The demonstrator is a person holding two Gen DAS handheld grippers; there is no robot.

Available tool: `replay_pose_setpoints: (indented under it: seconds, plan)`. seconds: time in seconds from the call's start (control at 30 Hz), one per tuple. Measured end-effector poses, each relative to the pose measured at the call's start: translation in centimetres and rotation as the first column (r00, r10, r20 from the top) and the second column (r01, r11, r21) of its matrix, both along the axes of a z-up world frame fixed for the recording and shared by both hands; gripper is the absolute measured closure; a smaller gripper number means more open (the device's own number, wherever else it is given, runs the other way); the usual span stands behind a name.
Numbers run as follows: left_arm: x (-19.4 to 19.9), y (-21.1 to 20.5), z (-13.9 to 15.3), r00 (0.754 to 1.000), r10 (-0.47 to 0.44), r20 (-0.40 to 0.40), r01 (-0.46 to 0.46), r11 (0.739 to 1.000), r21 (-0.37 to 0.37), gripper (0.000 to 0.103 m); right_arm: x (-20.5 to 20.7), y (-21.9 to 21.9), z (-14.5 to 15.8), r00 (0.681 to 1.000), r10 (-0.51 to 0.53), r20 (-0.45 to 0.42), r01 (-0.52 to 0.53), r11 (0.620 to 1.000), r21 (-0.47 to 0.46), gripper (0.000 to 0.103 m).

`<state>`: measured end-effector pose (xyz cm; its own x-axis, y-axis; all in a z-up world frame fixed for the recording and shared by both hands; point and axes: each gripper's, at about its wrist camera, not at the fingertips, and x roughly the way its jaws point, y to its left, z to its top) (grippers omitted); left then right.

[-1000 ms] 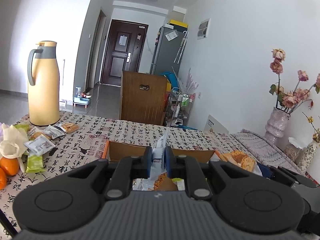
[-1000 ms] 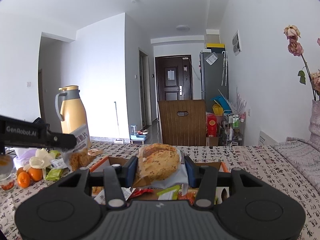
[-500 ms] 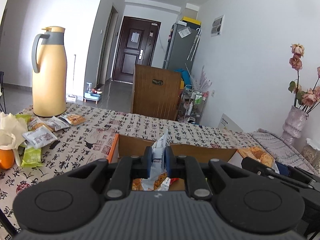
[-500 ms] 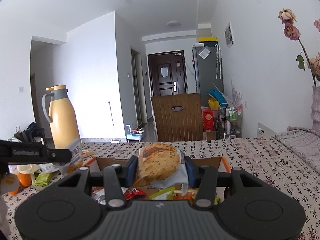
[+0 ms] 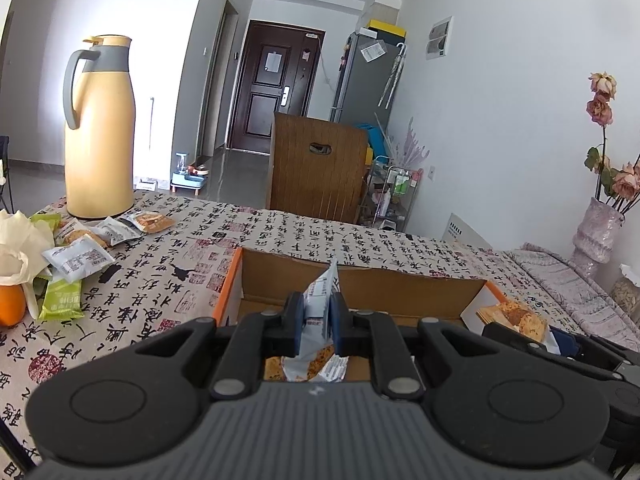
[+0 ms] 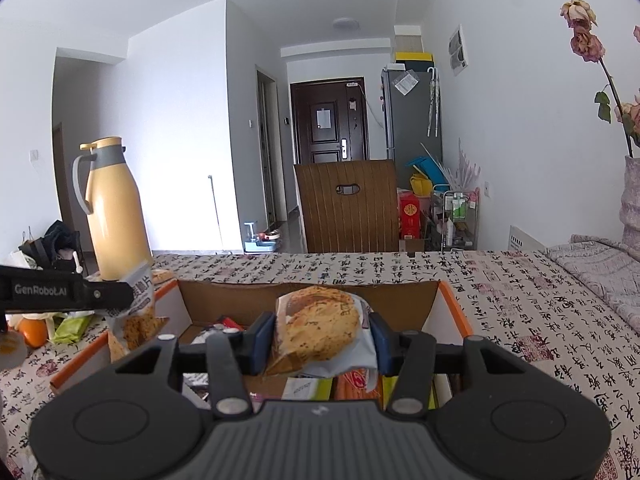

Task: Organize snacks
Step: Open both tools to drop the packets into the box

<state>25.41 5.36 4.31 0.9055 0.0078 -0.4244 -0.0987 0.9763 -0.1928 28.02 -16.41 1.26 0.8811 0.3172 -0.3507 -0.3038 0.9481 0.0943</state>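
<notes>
Left gripper [image 5: 316, 320]: jaws pressed nearly together, pinching a thin pale-blue snack packet [image 5: 320, 300] that stands on edge between the blue pads. Packet's top corner pokes up above the fingers; its lower end hangs into the open cardboard box [image 5: 360, 280].

Right gripper [image 6: 322, 336]: jaws are opening, with a round cracker packet [image 6: 320, 328] between them, its printed face toward the camera. The left pad looks to be against the wrapper; on the right pad side the wrapper's crumpled edge hides the contact, so whether it still presses is hard to say. Packet sits over the box interior, above other wrappers lying in the bottom.

Box: brown inside, orange outer edge, flaps up, resting on a tablecloth [image 5: 168, 280] printed with black calligraphy and red seals. Inside, in the right wrist view, a green-and-white packet [image 6: 308, 388] and an orange-red one [image 6: 356, 386] lie just below the held packet.

Left of the box, well apart: loose snack packets [image 5: 80, 256] in a small scatter, a green bar wrapper [image 5: 62, 300], an orange [image 5: 10, 308], white crumpled paper [image 5: 16, 240]. A tall yellow thermos jug [image 5: 100, 128] stands upright behind them.

Far side of the table: wooden chair back [image 5: 320, 168]. Right edge: vase with dried roses [image 5: 596, 236].
</notes>
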Motion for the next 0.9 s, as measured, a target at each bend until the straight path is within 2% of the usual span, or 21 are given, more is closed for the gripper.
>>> replay_pose_setpoints:
  seconds: [0.1,0.13,0.17,0.2,0.23,0.27,0.33,0.5,0.9]
  plan:
    - [0.0,0.0,-0.1,1.000,0.011,-0.001,-0.011,1.000,0.001,0.086,0.0,-0.1,0.0,1.000,-0.005,0.001,0.005,1.000,0.002,0.045]
    - [-0.1,0.0,-0.1,1.000,0.012,0.000,-0.012,1.000,0.001,0.077,0.0,-0.2,0.0,1.000,-0.007,0.002,0.007,1.000,0.003,0.044]
    - [-0.2,0.0,-0.1,1.000,0.015,0.005,-0.015,1.000,0.003,0.059,0.0,-0.3,0.0,1.000,-0.006,-0.001,0.006,1.000,0.007,0.037]
    - [-0.4,-0.1,-0.1,0.999,0.029,0.014,-0.029,1.000,0.012,0.034,-0.1,-0.3,0.0,1.000,-0.009,-0.001,0.009,1.000,0.010,0.030]
    - [-0.6,-0.1,0.0,0.999,0.048,0.025,-0.049,0.999,0.022,0.020,-0.2,-0.4,0.0,1.000,-0.017,0.003,0.017,1.000,0.013,0.014]
    - [-0.9,-0.1,0.2,0.996,0.073,0.043,-0.075,0.997,0.032,0.001,-0.4,-0.4,0.1,1.000,-0.025,0.009,0.025,1.000,0.014,0.004]
    - [-1.3,-0.1,0.4,0.993,0.095,0.071,-0.098,0.994,0.039,0.000,-0.5,-0.6,0.2,1.000,-0.025,0.011,0.025,0.999,0.021,0.001]
    - [-0.9,0.2,0.4,0.993,0.107,0.041,-0.109,0.993,0.038,0.000,-0.5,-0.5,0.0,1.000,-0.022,-0.004,0.022,1.000,0.020,0.000]
    - [-0.8,-0.3,0.3,0.993,0.113,0.039,-0.114,0.992,0.045,0.000,-0.2,-0.2,0.1,1.000,-0.023,-0.012,0.023,1.000,0.003,0.000]
